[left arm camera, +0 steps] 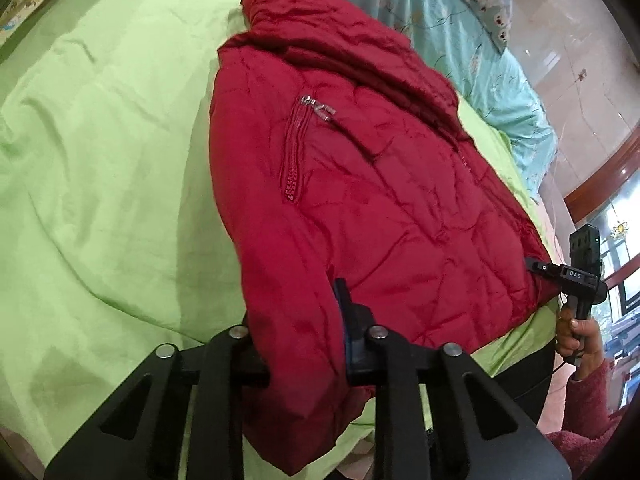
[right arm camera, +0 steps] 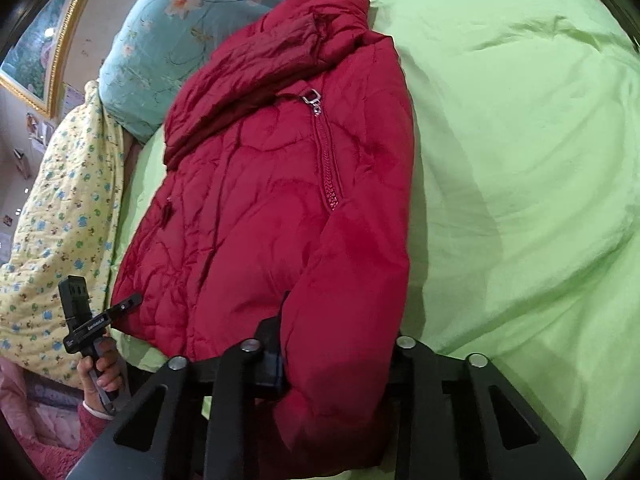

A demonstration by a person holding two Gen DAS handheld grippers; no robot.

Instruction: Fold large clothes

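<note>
A red padded jacket (left arm camera: 360, 200) lies on a light green bedsheet (left arm camera: 100, 160), collar at the far end, a pocket zip showing. My left gripper (left arm camera: 304, 344) is shut on the jacket's near hem corner. My right gripper (right arm camera: 332, 360) is shut on the other near corner of the jacket (right arm camera: 280, 208). Each gripper also shows in the other's view, at the jacket's hem: the right gripper (left arm camera: 538, 267) at the right edge, the left gripper (right arm camera: 128, 304) at the lower left.
A light blue floral quilt (left arm camera: 460, 28) lies past the jacket. A yellow patterned blanket (right arm camera: 60, 220) lies at the bed's side. The green sheet (right arm camera: 520, 160) spreads wide beside the jacket. A tiled floor (left arm camera: 580, 60) is beyond the bed.
</note>
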